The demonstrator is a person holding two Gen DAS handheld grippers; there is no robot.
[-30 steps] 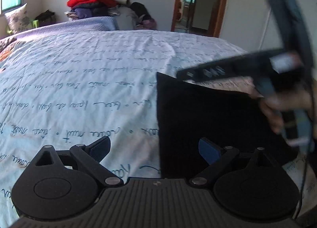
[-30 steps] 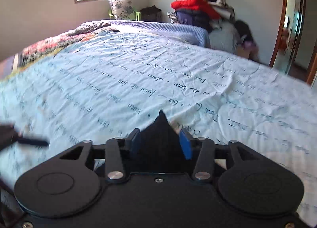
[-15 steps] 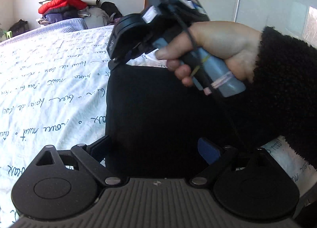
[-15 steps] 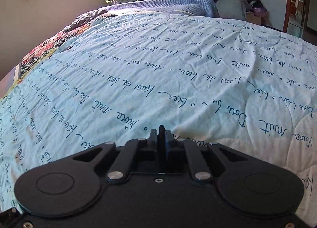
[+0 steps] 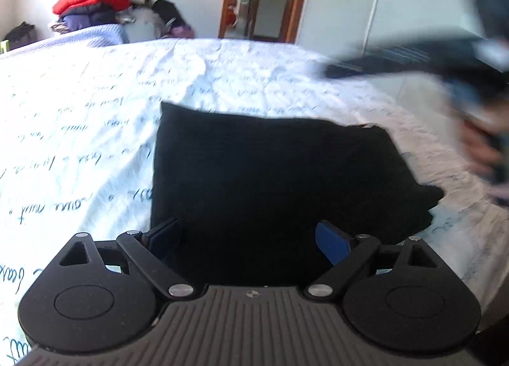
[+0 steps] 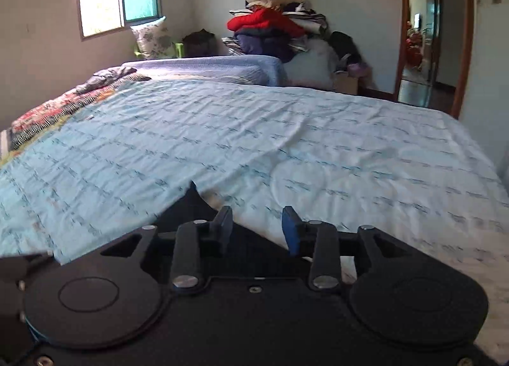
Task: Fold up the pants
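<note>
My left gripper [image 5: 248,238] and right gripper [image 6: 257,227] both stand apart, gripping nothing. The black pants [image 5: 270,175] lie folded on the script-printed bedspread [image 5: 95,105]. Risk: a careless sweep snags the top layer, undoing the fold.

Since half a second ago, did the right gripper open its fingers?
Yes. The right gripper was shut on the black pants; now it is open, with the bed sheet showing through the gap.
</note>
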